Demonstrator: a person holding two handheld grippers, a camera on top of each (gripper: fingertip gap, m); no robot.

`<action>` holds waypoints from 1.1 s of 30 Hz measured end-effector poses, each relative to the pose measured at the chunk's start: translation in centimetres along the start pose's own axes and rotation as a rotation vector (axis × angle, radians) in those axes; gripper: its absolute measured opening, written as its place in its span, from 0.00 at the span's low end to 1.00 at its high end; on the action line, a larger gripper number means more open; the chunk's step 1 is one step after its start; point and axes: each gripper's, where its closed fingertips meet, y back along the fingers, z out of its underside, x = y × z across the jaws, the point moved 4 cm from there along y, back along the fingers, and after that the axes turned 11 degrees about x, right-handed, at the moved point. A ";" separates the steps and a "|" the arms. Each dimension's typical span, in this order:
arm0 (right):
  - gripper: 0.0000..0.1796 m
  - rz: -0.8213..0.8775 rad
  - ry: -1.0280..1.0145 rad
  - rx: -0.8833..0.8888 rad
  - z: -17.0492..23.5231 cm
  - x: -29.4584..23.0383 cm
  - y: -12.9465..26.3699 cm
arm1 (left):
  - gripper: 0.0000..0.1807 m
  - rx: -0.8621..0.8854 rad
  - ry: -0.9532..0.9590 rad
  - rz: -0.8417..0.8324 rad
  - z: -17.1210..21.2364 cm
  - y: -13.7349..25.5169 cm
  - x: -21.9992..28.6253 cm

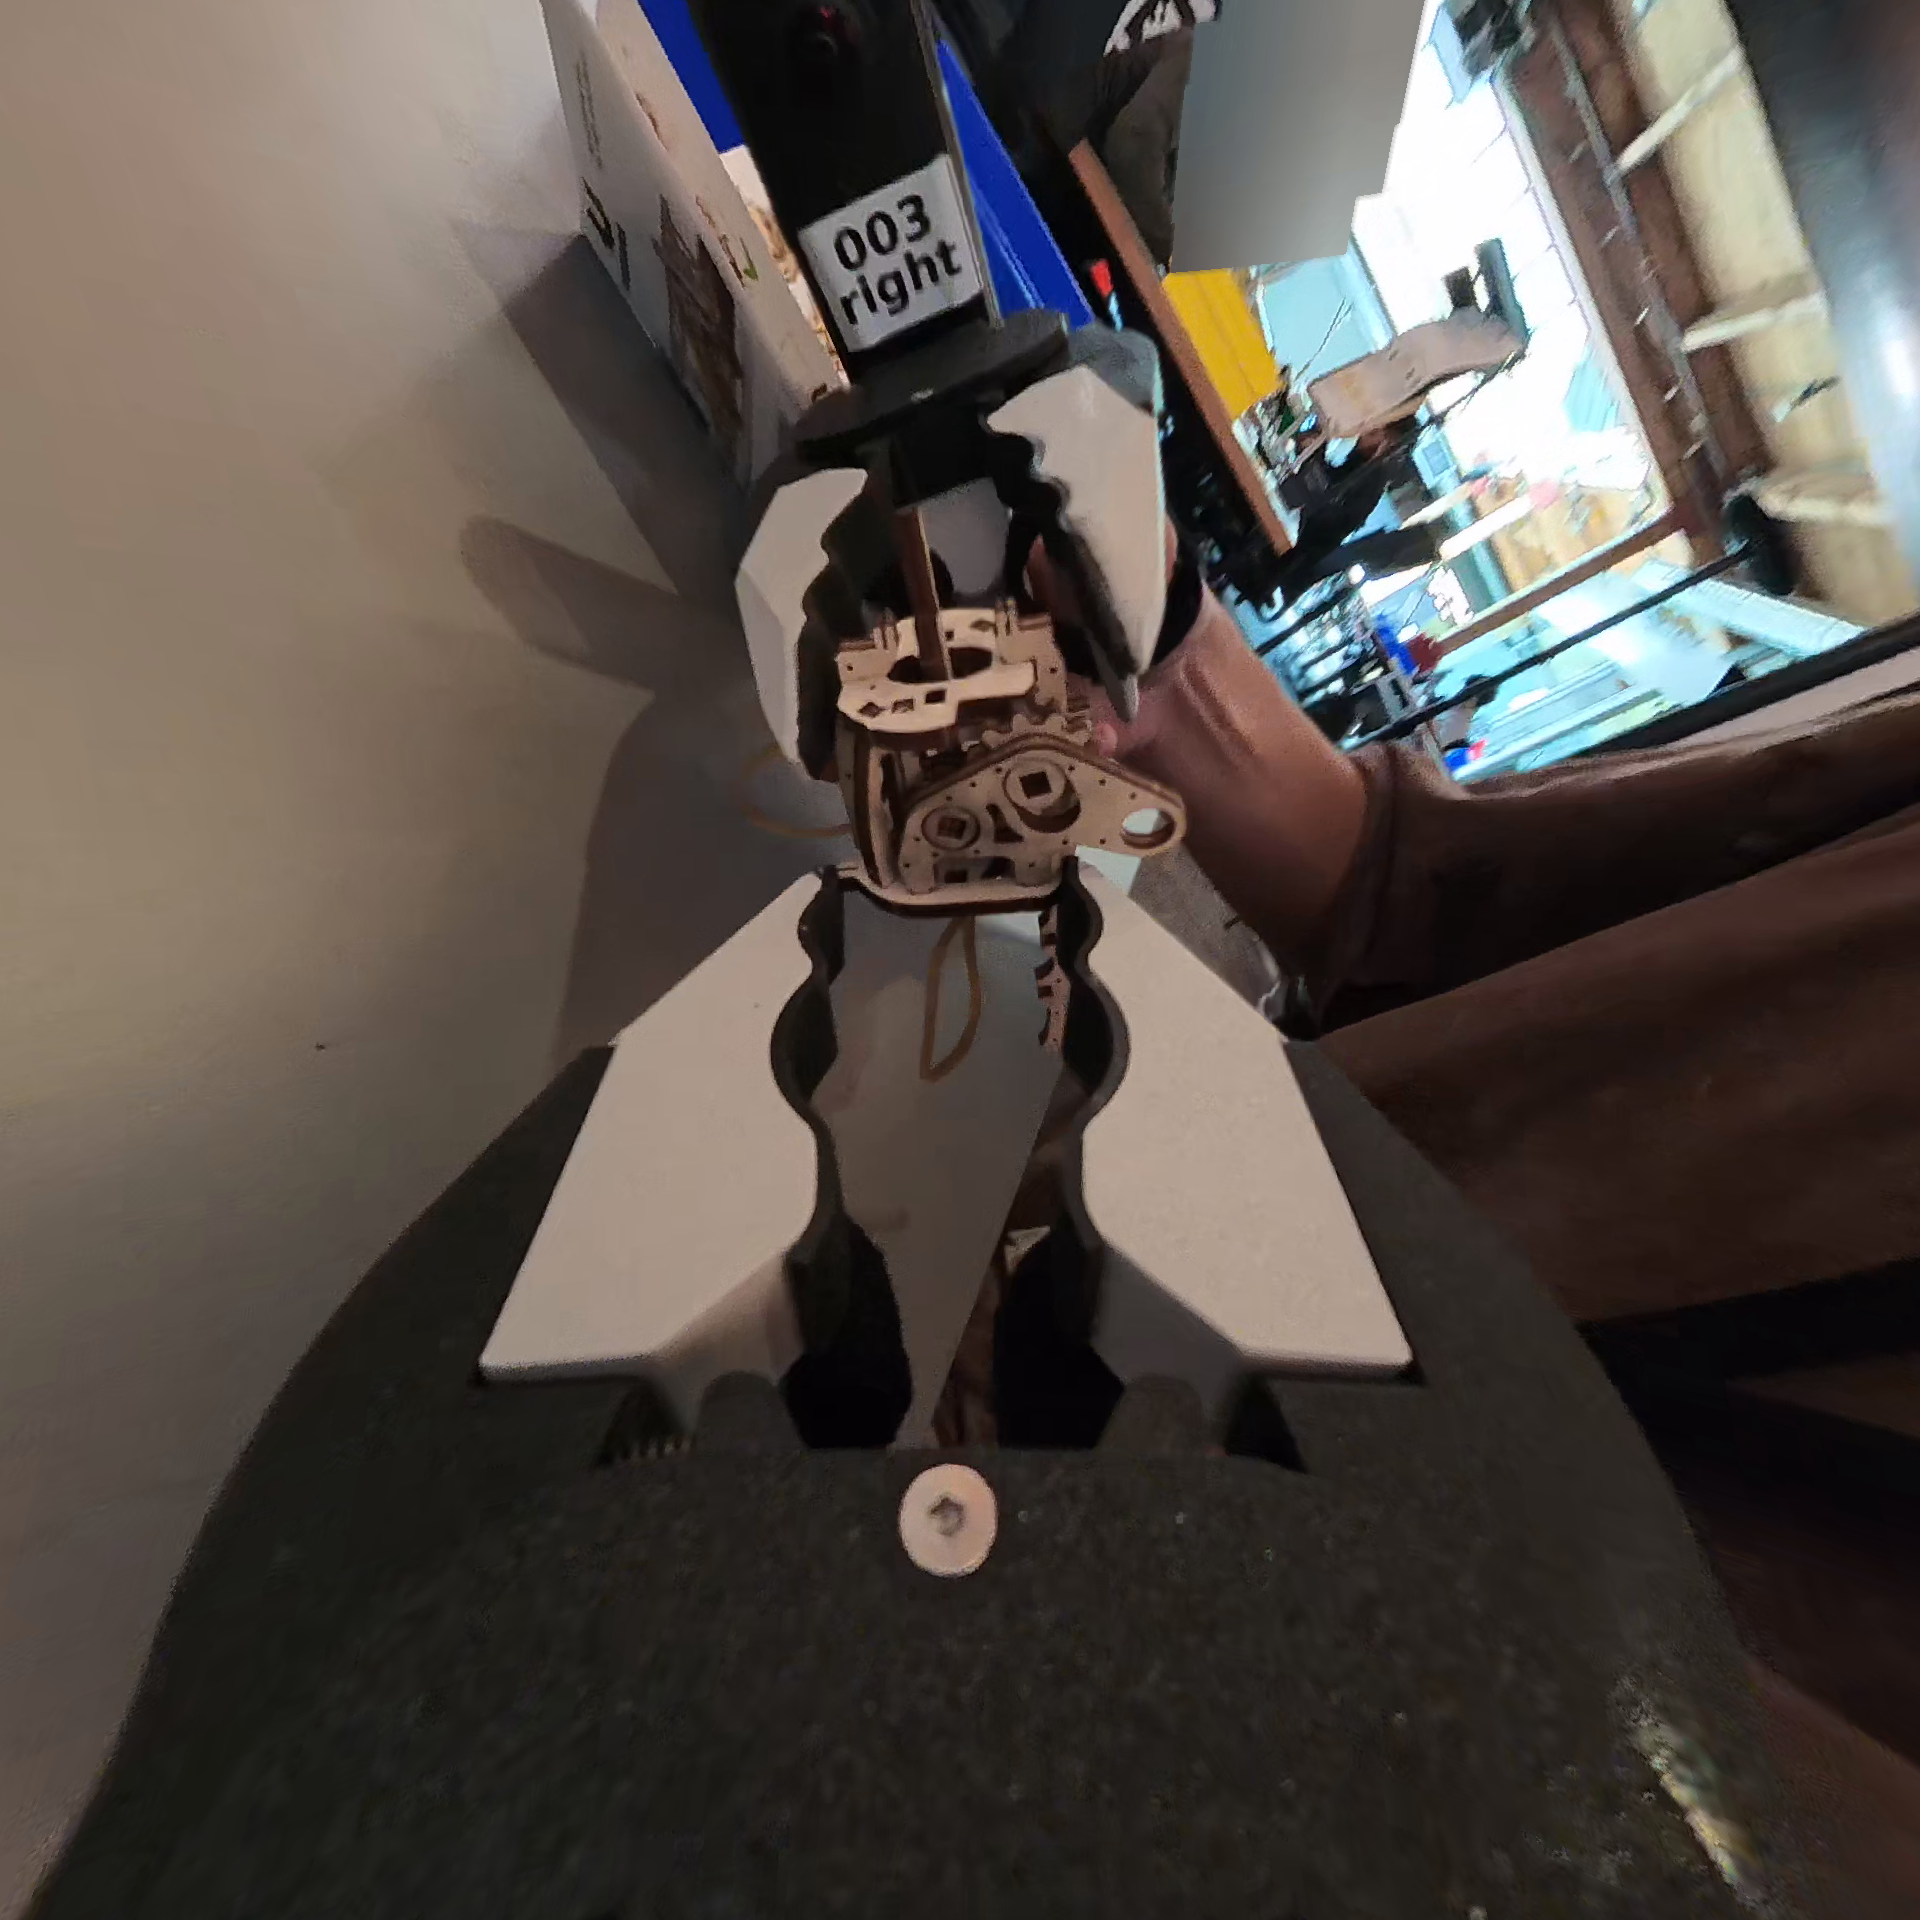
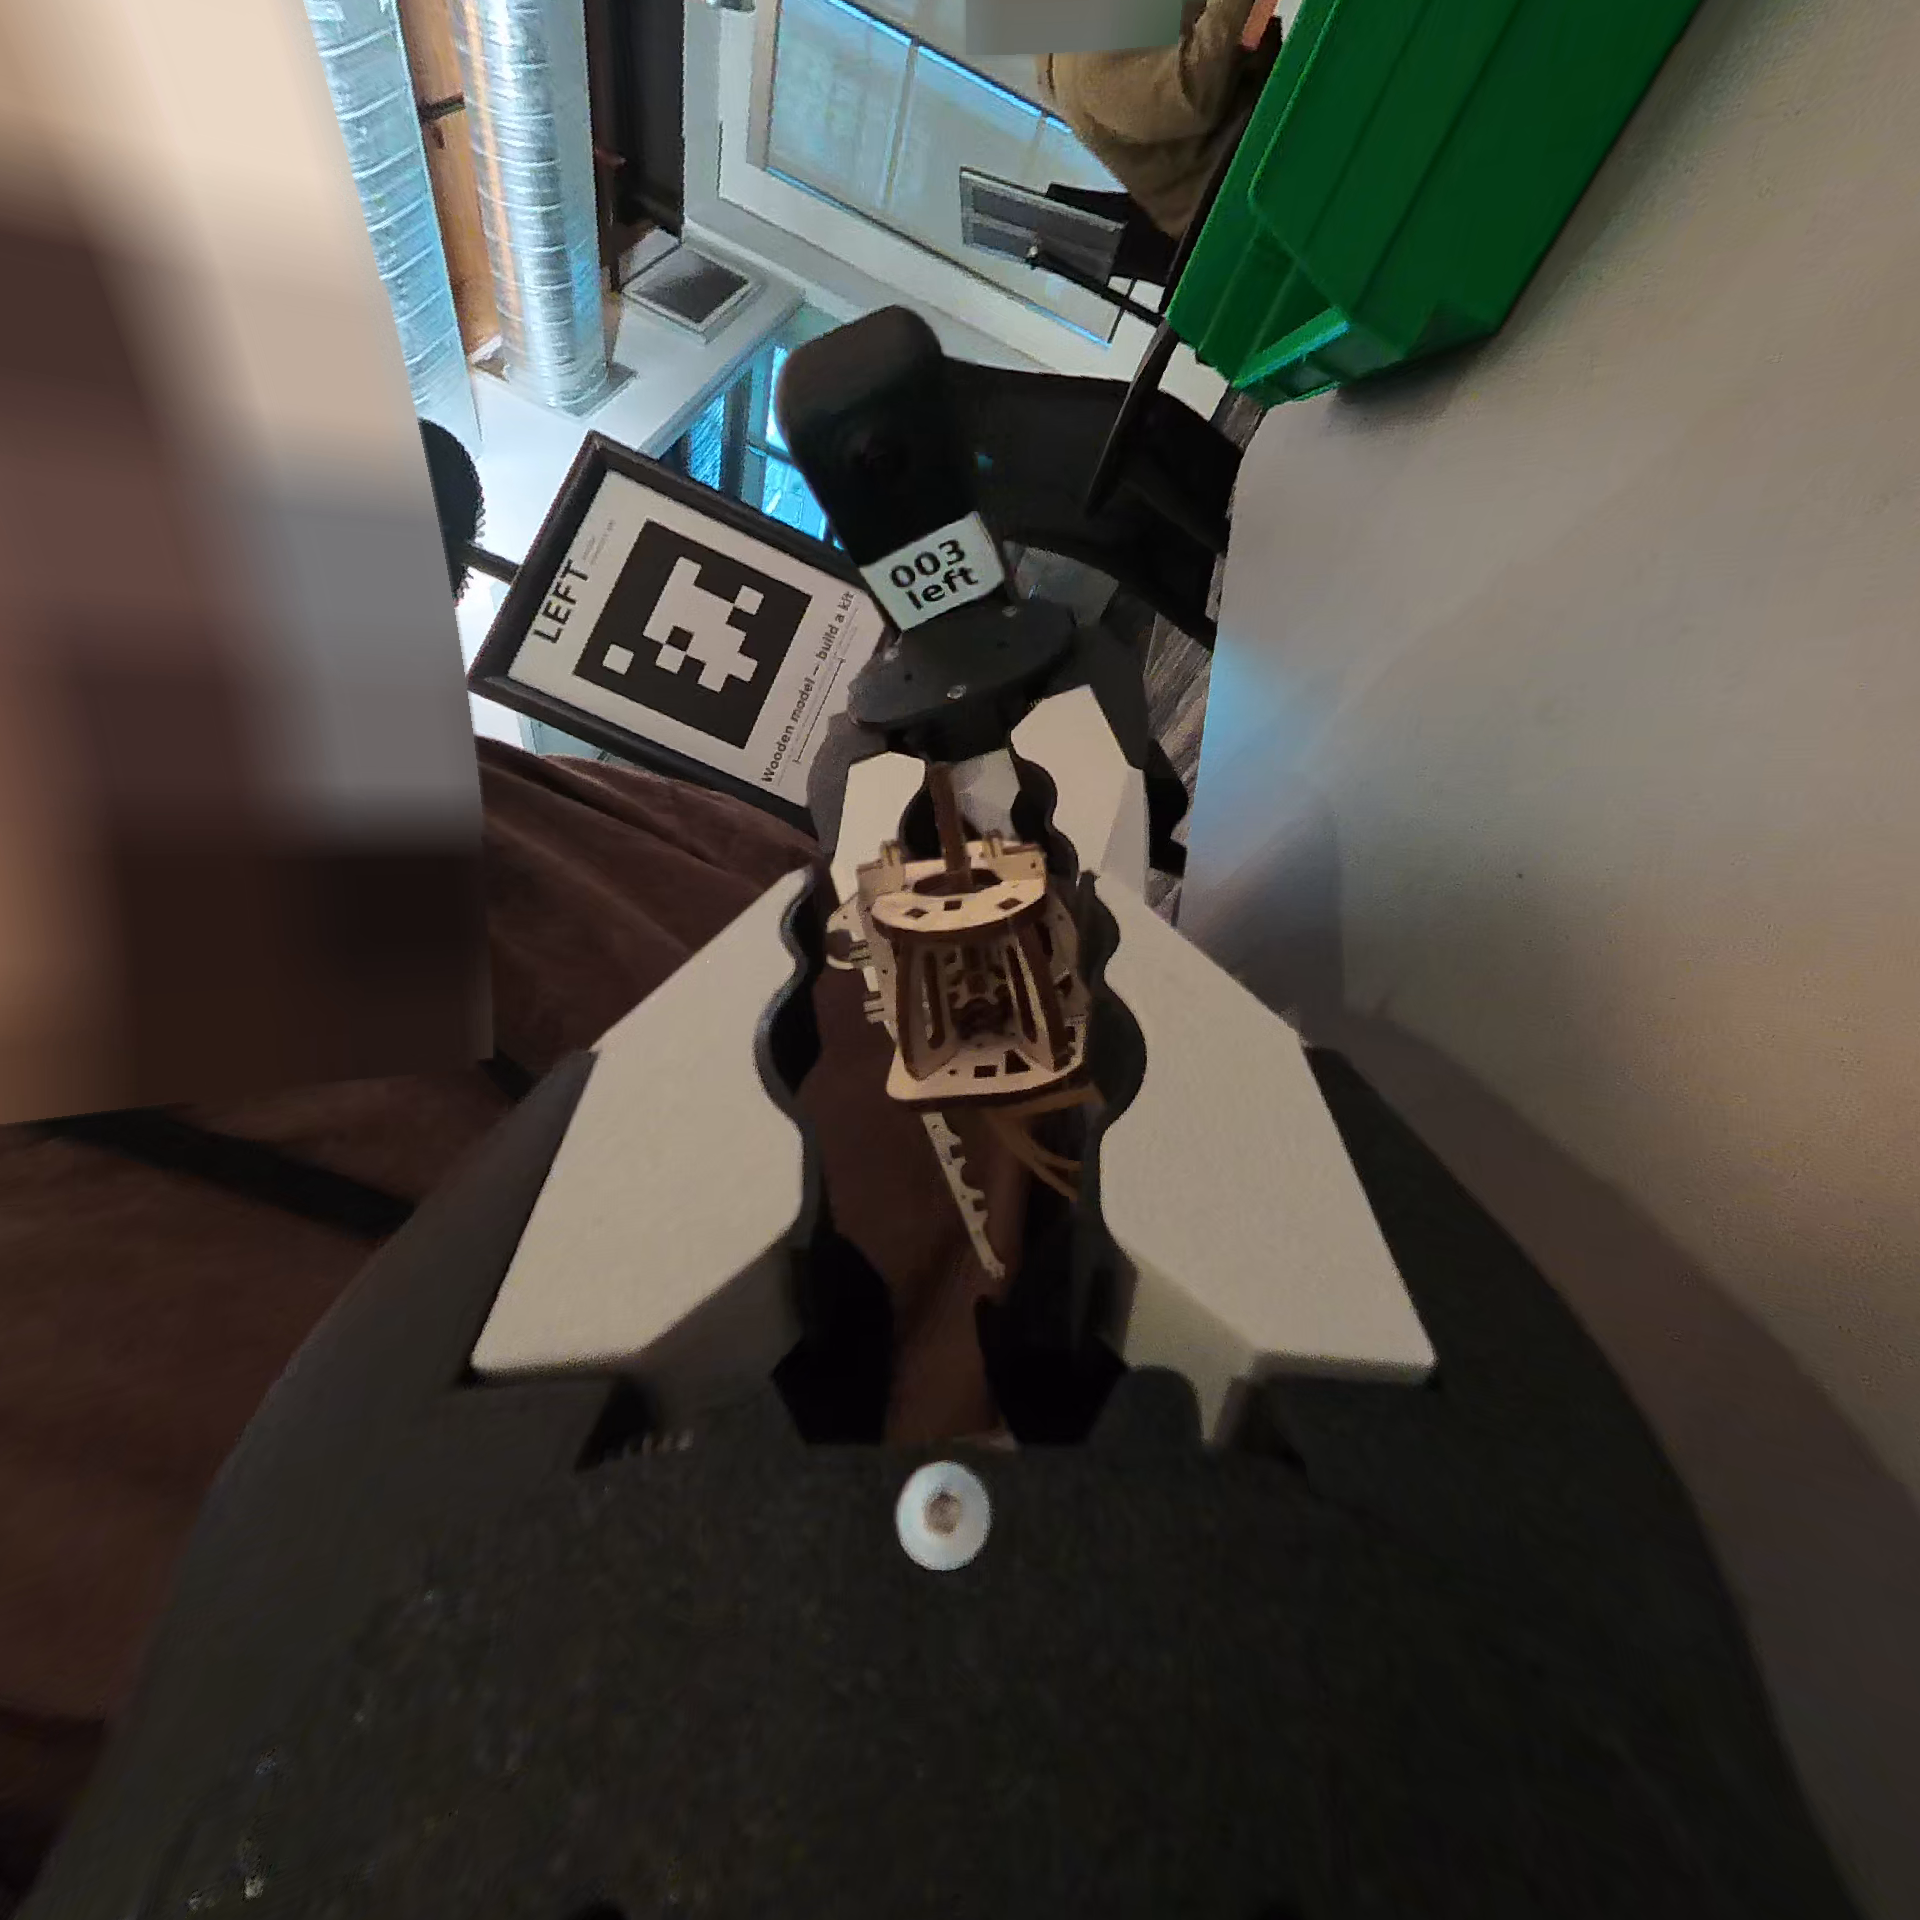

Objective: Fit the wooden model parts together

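The pale laser-cut wooden model assembly [image 1: 966, 769] is hanging between both claws: left gripper [image 1: 951, 894] clamping its base, right gripper [image 2: 966, 997] narrowly enclosing its top.

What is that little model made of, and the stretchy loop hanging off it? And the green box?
The model looks like thin pale plywood: flat matt sheets with dark, burnt-looking cut edges and tiny slots. The loop seems to be a tan rubber band, thin and limp. The green box is probably moulded plastic: smooth, slightly shiny, with stepped ribs.
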 end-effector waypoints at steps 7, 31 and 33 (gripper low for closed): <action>0.23 -0.003 0.020 -0.026 0.3 0.2 -0.2 | 0.21 -0.038 -0.050 -0.012 0.4 -0.2 0.1; 0.37 0.229 1.013 -0.252 0.9 -4.4 0.4 | 0.22 0.022 0.315 0.170 0.2 0.6 -0.4; 0.37 0.204 1.037 -0.318 1.3 -4.7 0.2 | 0.21 0.017 0.379 0.256 0.2 0.7 0.2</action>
